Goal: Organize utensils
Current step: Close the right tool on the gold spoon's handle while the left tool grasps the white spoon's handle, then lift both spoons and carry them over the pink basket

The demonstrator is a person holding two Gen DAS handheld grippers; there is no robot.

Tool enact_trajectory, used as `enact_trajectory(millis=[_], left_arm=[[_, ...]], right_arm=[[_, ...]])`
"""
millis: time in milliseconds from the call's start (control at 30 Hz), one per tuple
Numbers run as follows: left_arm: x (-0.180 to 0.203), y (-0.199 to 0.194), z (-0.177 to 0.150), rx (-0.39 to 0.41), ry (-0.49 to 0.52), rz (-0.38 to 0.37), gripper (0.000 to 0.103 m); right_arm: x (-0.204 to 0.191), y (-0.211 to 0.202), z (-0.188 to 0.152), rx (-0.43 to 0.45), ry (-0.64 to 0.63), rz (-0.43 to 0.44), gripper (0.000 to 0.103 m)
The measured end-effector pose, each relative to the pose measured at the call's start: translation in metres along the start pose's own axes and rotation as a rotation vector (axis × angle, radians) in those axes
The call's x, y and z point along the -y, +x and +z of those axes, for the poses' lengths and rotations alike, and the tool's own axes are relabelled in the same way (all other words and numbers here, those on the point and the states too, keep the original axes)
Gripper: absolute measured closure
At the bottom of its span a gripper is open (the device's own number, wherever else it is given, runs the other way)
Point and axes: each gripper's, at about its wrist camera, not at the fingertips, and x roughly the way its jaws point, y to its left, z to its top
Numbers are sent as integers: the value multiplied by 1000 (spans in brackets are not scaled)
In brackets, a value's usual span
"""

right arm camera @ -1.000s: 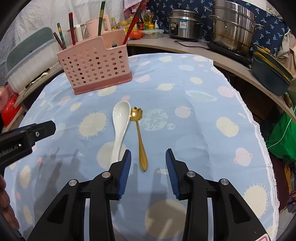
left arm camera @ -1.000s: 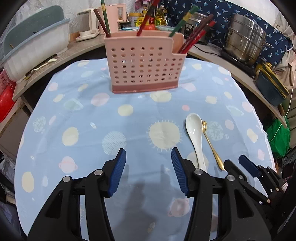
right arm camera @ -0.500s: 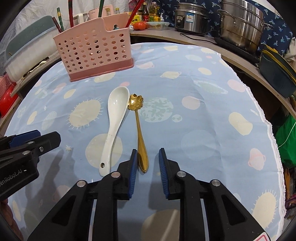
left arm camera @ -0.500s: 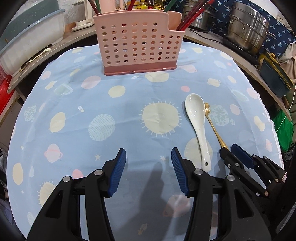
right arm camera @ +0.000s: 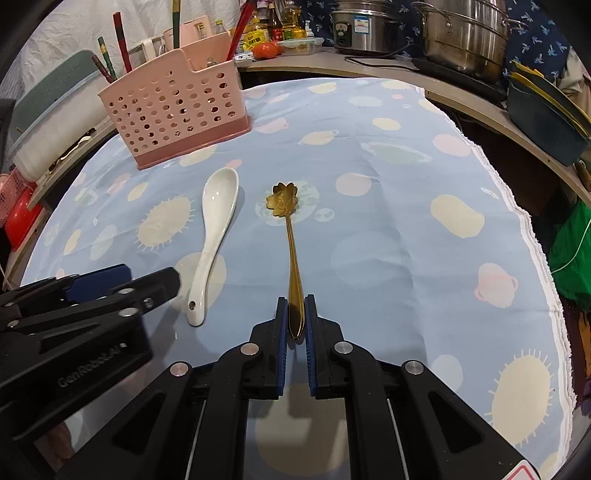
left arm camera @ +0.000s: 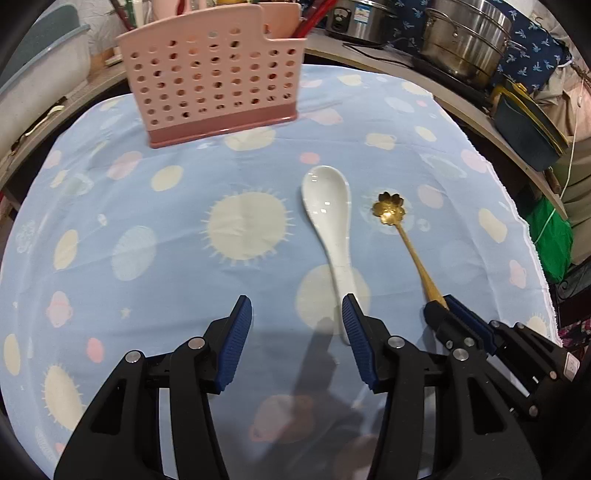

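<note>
A gold flower-bowl spoon [right arm camera: 291, 251] lies on the blue patterned cloth, also in the left wrist view [left arm camera: 402, 236]. My right gripper [right arm camera: 295, 317] is shut on its handle end. A white ceramic spoon [left arm camera: 330, 229] lies beside it, to its left [right arm camera: 212, 236]. My left gripper [left arm camera: 295, 328] is open and empty, its right finger by the white spoon's handle end. A pink perforated utensil holder [left arm camera: 214, 74] with chopsticks stands at the far side [right arm camera: 177, 110].
The round table's cloth edge [right arm camera: 535, 240] falls off at the right. A counter behind holds steel pots [right arm camera: 465, 33], a rice cooker [right arm camera: 362, 26], bottles and a dark bin [right arm camera: 543, 122]. A white dish rack [left arm camera: 33, 85] stands at the left.
My right gripper moved forward and closed on the gold spoon's handle, shifting it away from the white spoon. My left gripper moved forward and right, closer to the white spoon's handle.
</note>
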Motion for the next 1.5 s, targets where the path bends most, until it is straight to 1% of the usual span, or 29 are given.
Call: enact_trajectory(millis=[200, 267, 367, 433, 467, 500, 567, 700, 733, 767, 1067, 1200, 1500], left_arm=[[13, 16, 3, -26, -1, -38, 55], [13, 19, 3, -26, -9, -38, 55], [14, 18, 2, -19, 0, -33, 59], [10, 17, 0, -13, 2, -25, 67], [9, 17, -1, -10, 8, -15, 75], [7, 17, -2, -8, 14, -13, 80], [2, 15, -4, -9, 16, -16, 86], [-6, 10, -8, -14, 13, -38, 89], [-8, 9, -9, -14, 10, -38, 90], [-10, 7, -10, -14, 6, -41, 90], [-31, -13, -17, -6, -18, -50, 94], [-39, -31, -15, 26, -26, -42, 97], [-56, -73, -2, 107, -51, -27, 99]], right_arm=[[7, -2, 0, -2, 14, 5, 95], [7, -1, -1, -5, 16, 8, 95], [5, -1, -1, -7, 10, 11, 95], [2, -1, -2, -6, 4, 14, 95], [2, -1, -3, -5, 4, 16, 95], [1, -1, -3, -5, 6, 18, 95], [1, -2, -3, -4, 7, 19, 95], [-1, -5, -4, -2, 7, 23, 95], [-2, -6, -4, 0, 4, 25, 100], [-4, -7, -5, -1, 1, 29, 101], [-16, -17, -8, 9, -12, 50, 101], [-23, -28, -6, 22, -23, 60, 101], [-38, -59, 9, 71, -33, 90, 101]])
